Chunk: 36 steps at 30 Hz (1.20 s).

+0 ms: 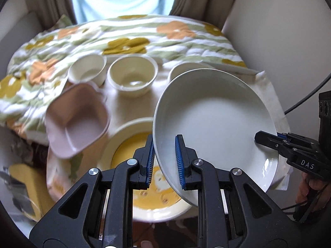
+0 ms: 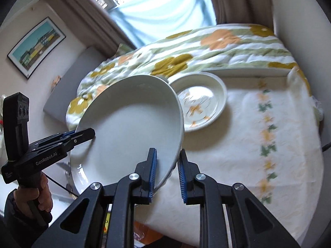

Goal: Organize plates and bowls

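Two grippers hold one white plate [image 1: 215, 122] by opposite edges, tilted and raised above the table [image 2: 238, 144]. In the left wrist view, the left gripper [image 1: 165, 161] has its blue pads narrowed on the plate's rim at about 7 o'clock of the plate, one pad inside the dish and one behind it. The right gripper [image 1: 269, 139] comes in from 3 o'clock of that view and bites the rim on the far side. In the right wrist view, the right gripper [image 2: 166, 173] has its pads on either side of the plate's edge at 5 o'clock of the plate; whether both pads touch it I cannot tell.

Below the plate sits a yellow plate [image 1: 132, 150] with a cream rim. At 10 o'clock of it a pink bowl [image 1: 76, 119] stands tilted. Beyond, at 12 o'clock, stand two cream bowls [image 1: 132, 76] side by side. A flowered plate [image 2: 201, 103] rests on the table behind the raised one, near a flowered blanket [image 2: 206, 47].
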Each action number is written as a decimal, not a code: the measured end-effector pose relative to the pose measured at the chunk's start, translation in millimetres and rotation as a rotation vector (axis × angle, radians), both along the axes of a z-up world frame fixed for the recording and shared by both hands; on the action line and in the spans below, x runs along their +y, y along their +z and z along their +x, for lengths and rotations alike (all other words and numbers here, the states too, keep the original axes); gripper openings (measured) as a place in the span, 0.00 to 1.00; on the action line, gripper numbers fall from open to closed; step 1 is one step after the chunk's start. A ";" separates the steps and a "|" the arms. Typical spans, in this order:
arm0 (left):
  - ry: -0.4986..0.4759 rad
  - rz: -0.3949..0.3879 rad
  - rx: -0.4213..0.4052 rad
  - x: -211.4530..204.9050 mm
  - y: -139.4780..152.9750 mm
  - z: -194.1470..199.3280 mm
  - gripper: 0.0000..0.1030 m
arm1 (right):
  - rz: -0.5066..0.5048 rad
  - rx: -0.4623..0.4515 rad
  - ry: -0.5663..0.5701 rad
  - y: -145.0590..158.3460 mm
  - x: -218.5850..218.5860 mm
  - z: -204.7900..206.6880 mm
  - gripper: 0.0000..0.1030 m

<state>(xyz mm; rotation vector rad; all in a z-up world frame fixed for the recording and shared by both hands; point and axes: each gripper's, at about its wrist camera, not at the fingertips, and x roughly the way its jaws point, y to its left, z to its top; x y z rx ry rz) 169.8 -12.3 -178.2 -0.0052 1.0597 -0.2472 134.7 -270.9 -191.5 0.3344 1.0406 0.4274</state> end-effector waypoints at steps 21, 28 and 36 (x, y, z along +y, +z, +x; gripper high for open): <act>-0.013 -0.052 0.144 62.4 -101.5 -0.1 0.17 | -0.165 0.071 0.040 -59.3 73.8 1.1 0.18; -0.023 -0.003 0.146 61.4 -107.1 0.9 0.17 | -0.189 0.082 0.035 -64.6 82.6 -1.0 0.18; -0.059 0.114 0.108 51.6 -109.5 -4.7 0.16 | -0.233 0.076 0.047 -66.6 91.0 -1.0 0.18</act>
